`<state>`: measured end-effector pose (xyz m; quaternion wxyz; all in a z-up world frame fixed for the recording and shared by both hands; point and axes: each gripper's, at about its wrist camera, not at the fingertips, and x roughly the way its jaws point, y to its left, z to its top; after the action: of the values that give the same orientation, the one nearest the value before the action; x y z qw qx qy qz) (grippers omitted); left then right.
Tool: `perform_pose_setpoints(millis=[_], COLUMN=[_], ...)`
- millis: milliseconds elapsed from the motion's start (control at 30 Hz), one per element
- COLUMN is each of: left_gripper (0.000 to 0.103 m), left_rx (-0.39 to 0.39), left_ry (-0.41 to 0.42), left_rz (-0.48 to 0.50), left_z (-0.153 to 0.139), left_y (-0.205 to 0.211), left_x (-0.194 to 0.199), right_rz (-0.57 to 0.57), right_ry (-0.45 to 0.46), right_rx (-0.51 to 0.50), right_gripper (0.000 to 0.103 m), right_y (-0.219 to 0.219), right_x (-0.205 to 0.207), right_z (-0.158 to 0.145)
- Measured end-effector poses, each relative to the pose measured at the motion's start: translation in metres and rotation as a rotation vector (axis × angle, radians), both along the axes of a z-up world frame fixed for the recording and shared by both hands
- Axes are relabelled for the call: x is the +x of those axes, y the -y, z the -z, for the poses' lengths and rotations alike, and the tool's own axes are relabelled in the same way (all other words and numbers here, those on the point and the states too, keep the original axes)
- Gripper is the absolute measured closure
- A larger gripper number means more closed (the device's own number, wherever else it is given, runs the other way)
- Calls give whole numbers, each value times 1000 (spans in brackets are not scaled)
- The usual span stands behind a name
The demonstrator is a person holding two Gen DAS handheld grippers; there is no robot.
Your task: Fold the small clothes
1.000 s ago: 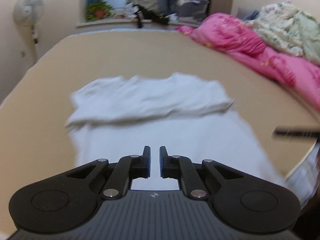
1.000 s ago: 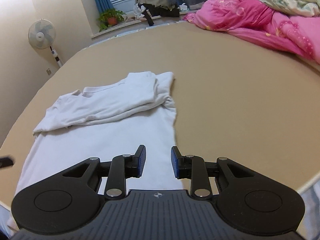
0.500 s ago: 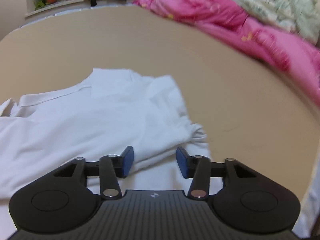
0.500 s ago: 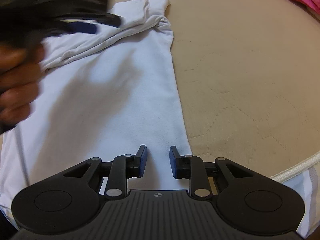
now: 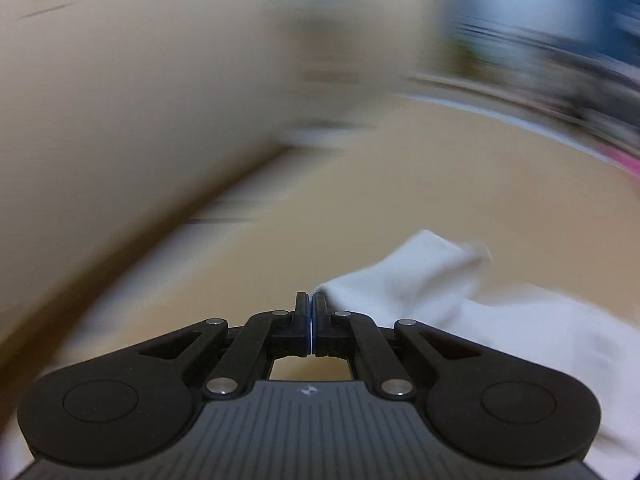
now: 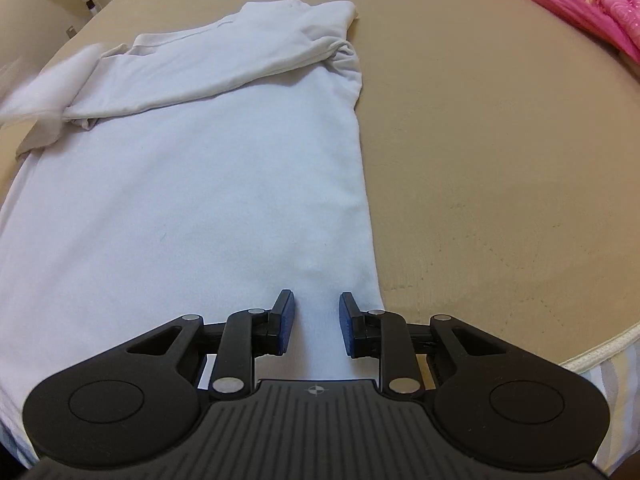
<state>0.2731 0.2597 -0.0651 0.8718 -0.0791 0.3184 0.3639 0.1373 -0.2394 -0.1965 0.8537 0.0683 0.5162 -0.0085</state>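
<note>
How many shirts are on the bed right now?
1: a white shirt spread flat on the tan bed, in front of the open right gripper. Others could lie out of view.

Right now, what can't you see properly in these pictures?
- Left wrist view: the room is smeared by motion blur.
- Left wrist view: whether the left gripper pinches the white shirt; its own fingers hide it.
- Right wrist view: the shirt's hem, hidden under the right gripper.

One white shirt (image 6: 192,184), two claws (image 6: 311,322).
</note>
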Motion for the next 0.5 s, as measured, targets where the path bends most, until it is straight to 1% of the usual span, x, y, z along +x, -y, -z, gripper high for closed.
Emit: perform_pose_setpoints(millis=[33,67,100,133,200,233,267,300,333,367,400,433,500], left_gripper=[101,101,101,100,92,89,89,89,89,89,89,89,89], left_rx=[-9,-56,-114,-170,-209,-221,-244,-287,-337,-385,-418,-431,-414], left_ry=[-29,-14,24,65,128,142,145,143,138,128,112,89,40], left_rz=[-180,-323,-368,-352,-203,-133,-75,-28,3,29,49,69,104], left_z=[4,7,8,6,-1,-2,-2,1,5,10,15,20,27], left_y=[-38,-68,-82,-85,-68,-55,-43,-33,-25,-18,-11,-3,10], left_x=[-14,-31,-43,-46,-36,-27,-17,-6,3,13,22,30,40], right_rz=[7,15,24,31,16,-8,-40,-88,-129,-176,-229,-282,-379], right_ry=[10,24,47,77,176,232,283,341,379,411,440,463,498], right_rx=[2,5,7,4,-15,-35,-54,-74,-86,-89,-82,-76,-90], right_gripper=[77,77,77,77,77,77,77,79,85,89,89,89,89], right_y=[0,0,-1,-3,-11,-19,-28,-41,-54,-69,-85,-103,-140], right_x=[-1,-2,-4,-5,-7,-7,-6,-3,1,6,14,24,47], right_z=[-1,-3,-6,-10,-23,-31,-39,-49,-56,-63,-69,-74,-78])
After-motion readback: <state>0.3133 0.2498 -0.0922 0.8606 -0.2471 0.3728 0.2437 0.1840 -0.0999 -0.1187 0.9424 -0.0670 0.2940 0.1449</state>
